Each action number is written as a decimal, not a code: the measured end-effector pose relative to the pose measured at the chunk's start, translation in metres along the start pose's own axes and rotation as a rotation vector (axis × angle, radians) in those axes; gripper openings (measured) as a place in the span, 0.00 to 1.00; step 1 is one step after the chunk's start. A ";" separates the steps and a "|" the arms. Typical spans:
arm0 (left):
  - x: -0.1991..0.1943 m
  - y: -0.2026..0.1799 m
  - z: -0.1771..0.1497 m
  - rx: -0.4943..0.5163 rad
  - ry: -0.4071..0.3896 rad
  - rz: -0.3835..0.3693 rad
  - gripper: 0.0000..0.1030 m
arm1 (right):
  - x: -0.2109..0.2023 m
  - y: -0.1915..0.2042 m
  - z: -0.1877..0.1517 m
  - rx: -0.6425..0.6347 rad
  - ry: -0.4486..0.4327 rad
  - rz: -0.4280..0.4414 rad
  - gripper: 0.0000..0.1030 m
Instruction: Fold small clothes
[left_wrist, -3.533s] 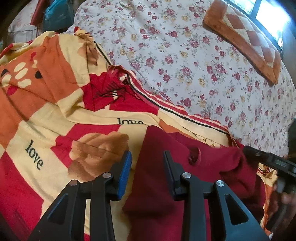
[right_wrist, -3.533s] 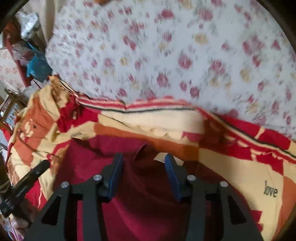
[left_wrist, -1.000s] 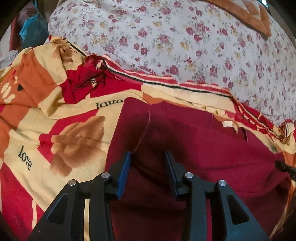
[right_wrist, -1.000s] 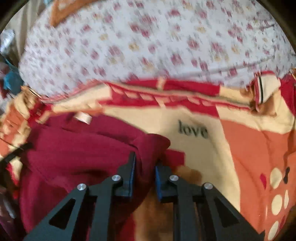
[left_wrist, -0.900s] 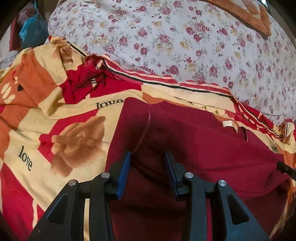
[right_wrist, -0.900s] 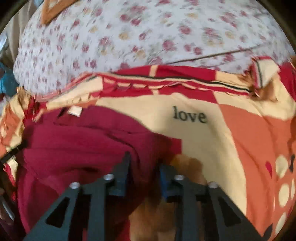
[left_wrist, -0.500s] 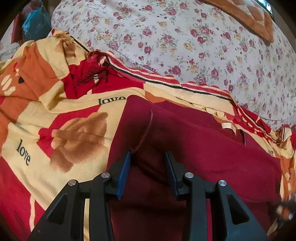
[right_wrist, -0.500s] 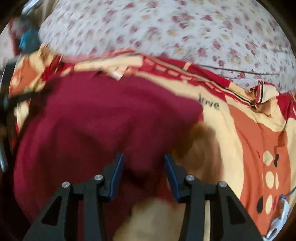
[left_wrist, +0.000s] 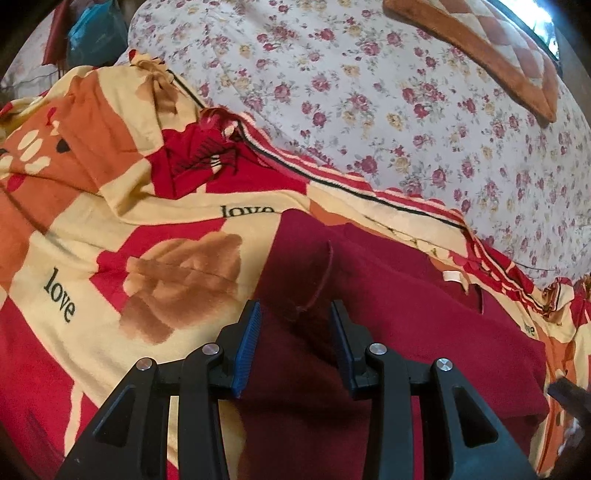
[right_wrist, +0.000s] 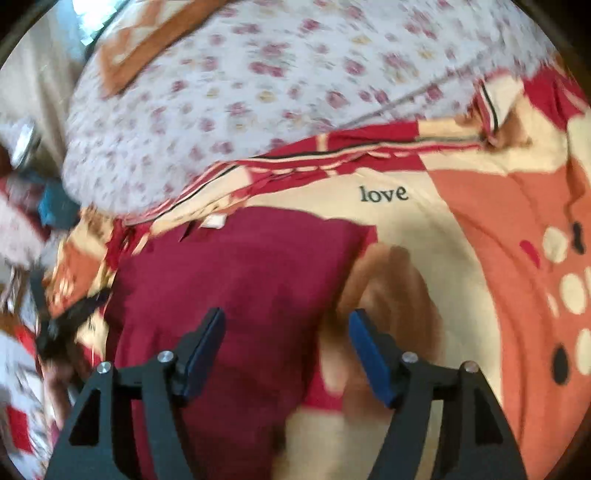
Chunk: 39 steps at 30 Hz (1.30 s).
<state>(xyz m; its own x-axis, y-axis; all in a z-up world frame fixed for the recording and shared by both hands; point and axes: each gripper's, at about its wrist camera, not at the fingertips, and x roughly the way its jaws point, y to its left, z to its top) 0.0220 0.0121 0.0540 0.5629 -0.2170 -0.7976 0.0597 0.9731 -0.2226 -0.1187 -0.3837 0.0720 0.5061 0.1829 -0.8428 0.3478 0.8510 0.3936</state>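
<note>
Maroon garment (left_wrist: 388, 314) lying on "love" blanket (left_wrist: 155, 236), white tag (left_wrist: 452, 276) at its far edge | left gripper (left_wrist: 295, 328) hovering over garment's near-left part, jaws standing apart, a raised fold sitting between them | floral sheet (left_wrist: 369, 92) spreading beyond garment | orange cushion (left_wrist: 480, 48) lying far beyond garment, to the right

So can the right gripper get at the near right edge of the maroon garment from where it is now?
Probably yes. The right gripper, jaws opening, hangs over that edge of the maroon garment with nothing between them.

A fleecy red-orange-cream blanket printed "love" (left_wrist: 155, 236) overlaps a white rose-print sheet (left_wrist: 369, 96); on the sheet's far side lies a brown checked cushion (left_wrist: 491, 48).
</note>
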 end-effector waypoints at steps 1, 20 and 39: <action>0.000 0.001 0.000 -0.002 0.001 0.001 0.16 | 0.014 -0.002 0.004 -0.004 0.023 -0.025 0.70; -0.007 0.002 -0.007 0.005 0.005 -0.020 0.16 | 0.018 0.044 -0.053 -0.337 0.057 -0.208 0.43; -0.099 0.030 -0.113 0.101 0.054 -0.022 0.16 | -0.032 0.028 -0.107 -0.234 0.047 0.035 0.60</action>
<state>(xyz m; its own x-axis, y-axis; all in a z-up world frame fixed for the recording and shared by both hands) -0.1248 0.0535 0.0630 0.5154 -0.2394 -0.8228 0.1555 0.9704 -0.1849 -0.2095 -0.3130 0.0713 0.4757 0.2326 -0.8483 0.1350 0.9337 0.3317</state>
